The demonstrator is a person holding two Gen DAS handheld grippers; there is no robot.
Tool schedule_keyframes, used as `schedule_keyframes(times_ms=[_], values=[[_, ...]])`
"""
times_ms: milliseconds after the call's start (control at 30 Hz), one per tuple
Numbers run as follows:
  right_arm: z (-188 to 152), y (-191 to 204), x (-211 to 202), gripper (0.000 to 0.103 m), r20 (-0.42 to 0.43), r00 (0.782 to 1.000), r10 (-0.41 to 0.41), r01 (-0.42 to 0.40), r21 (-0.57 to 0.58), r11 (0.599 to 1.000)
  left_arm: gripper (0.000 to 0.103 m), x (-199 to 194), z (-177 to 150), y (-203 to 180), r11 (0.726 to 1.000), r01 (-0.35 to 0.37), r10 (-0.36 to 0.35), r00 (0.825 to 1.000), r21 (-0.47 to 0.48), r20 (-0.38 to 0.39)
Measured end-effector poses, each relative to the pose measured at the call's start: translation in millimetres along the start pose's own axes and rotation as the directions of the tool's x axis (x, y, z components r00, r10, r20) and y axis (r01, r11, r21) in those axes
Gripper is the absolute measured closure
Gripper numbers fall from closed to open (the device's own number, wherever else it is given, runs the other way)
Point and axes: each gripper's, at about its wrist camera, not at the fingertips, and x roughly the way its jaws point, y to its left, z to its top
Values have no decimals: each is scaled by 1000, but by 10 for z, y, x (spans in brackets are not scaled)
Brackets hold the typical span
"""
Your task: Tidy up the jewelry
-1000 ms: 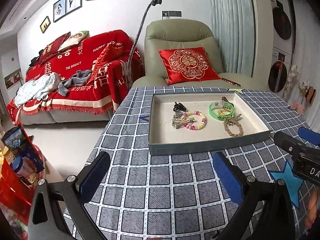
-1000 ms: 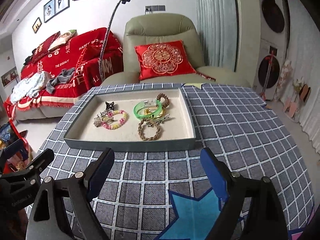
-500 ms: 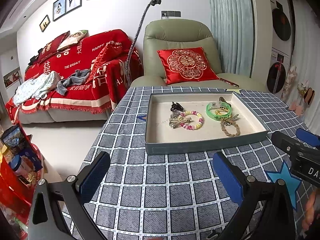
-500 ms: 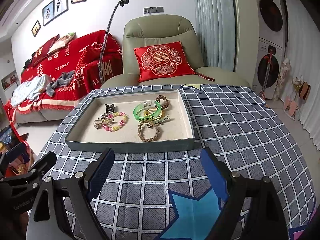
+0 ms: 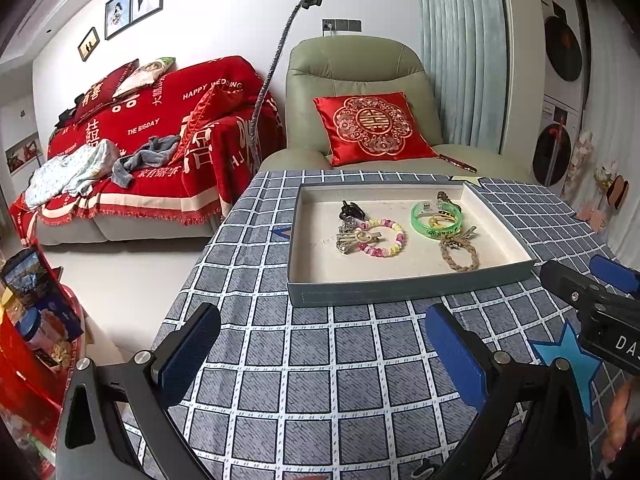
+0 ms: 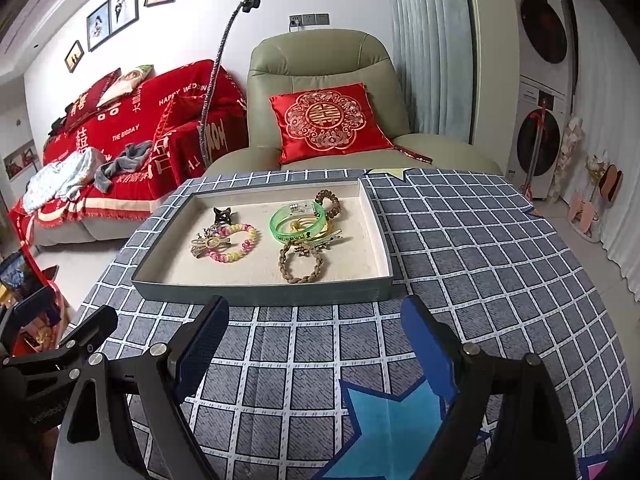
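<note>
A shallow grey tray [image 5: 400, 290] [image 6: 264, 296] with a pale lining sits on the checked tablecloth. In it lie a pink and yellow bead bracelet [image 5: 384, 236] [image 6: 234, 242], a green bangle [image 5: 436, 220] [image 6: 296, 222], a braided brown bracelet [image 5: 460, 254] [image 6: 302, 264], a black hair clip [image 5: 352, 210] [image 6: 222, 215], and metal clips [image 5: 346, 238] [image 6: 208, 242]. My left gripper [image 5: 320, 336] hangs open over the cloth just short of the tray's near wall, with nothing between its blue pads. My right gripper [image 6: 316, 328] is open too, equally short of the tray and holding nothing.
A green armchair with a red cushion [image 5: 372, 128] stands behind the table. A red-covered sofa [image 5: 140, 160] is at the left. Snack packets [image 5: 36, 312] sit low on the left, off the table. A blue star [image 6: 392, 420] marks the cloth near my right gripper.
The tray sits slightly lower and more to the left in the left wrist view than a second ago. Both grippers stay open and nothing in the tray has moved.
</note>
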Motion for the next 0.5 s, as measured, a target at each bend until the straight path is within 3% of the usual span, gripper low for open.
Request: schedule_keyframes(times_ms=[500], values=[[7,11,-13,13,2,1000,4,-4,2,1000,0,8,-1,0,1000,3,-3,1000,-2,-3]])
